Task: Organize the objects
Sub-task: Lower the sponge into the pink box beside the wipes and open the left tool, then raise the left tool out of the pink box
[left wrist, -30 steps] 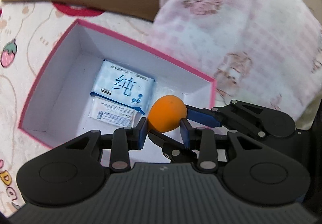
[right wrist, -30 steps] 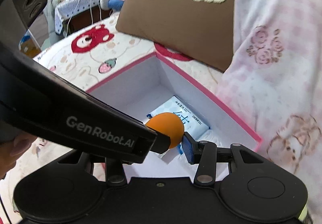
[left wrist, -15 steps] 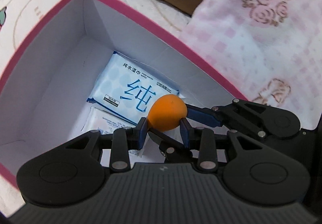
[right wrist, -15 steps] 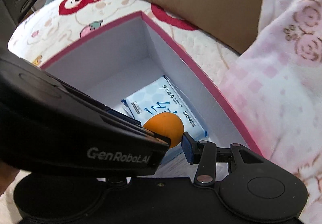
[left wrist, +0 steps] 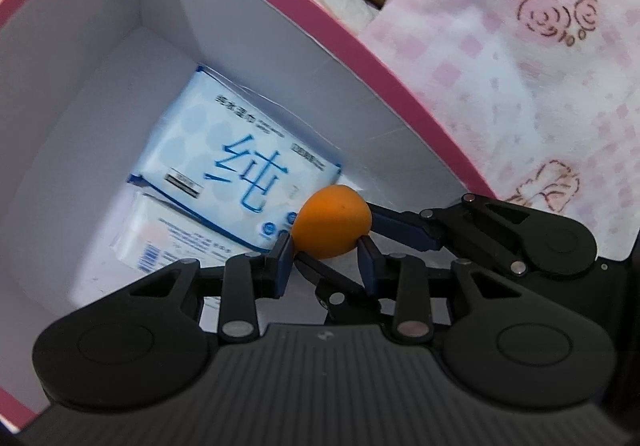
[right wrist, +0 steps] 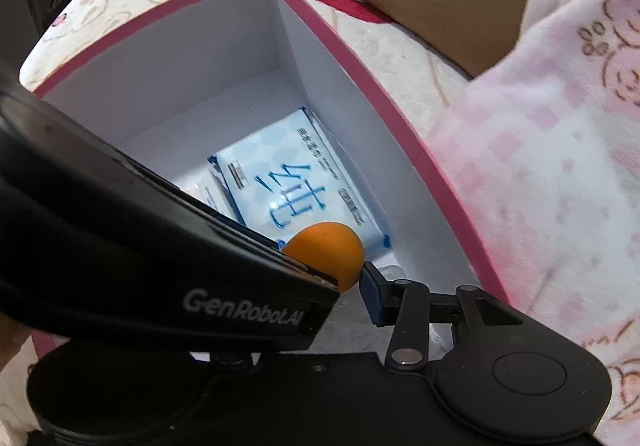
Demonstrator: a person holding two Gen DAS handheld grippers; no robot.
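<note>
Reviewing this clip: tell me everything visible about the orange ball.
The orange ball is small, round and matte, slightly egg-shaped, with a faint dark speck on its skin. It is held above the inside of the pink-rimmed box, in front of the blue wipes pack lying on the floor of the box. Both grippers pinch it: the left gripper from below in its view, the right gripper from the sides. Whether it touches the pack cannot be told.

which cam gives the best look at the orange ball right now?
Left wrist. The orange ball shows almost whole there, pinched between both left tongs fingers, with the right tongs reaching in beside it. In the right wrist view the ball is partly covered by the left tool's black body.
</note>
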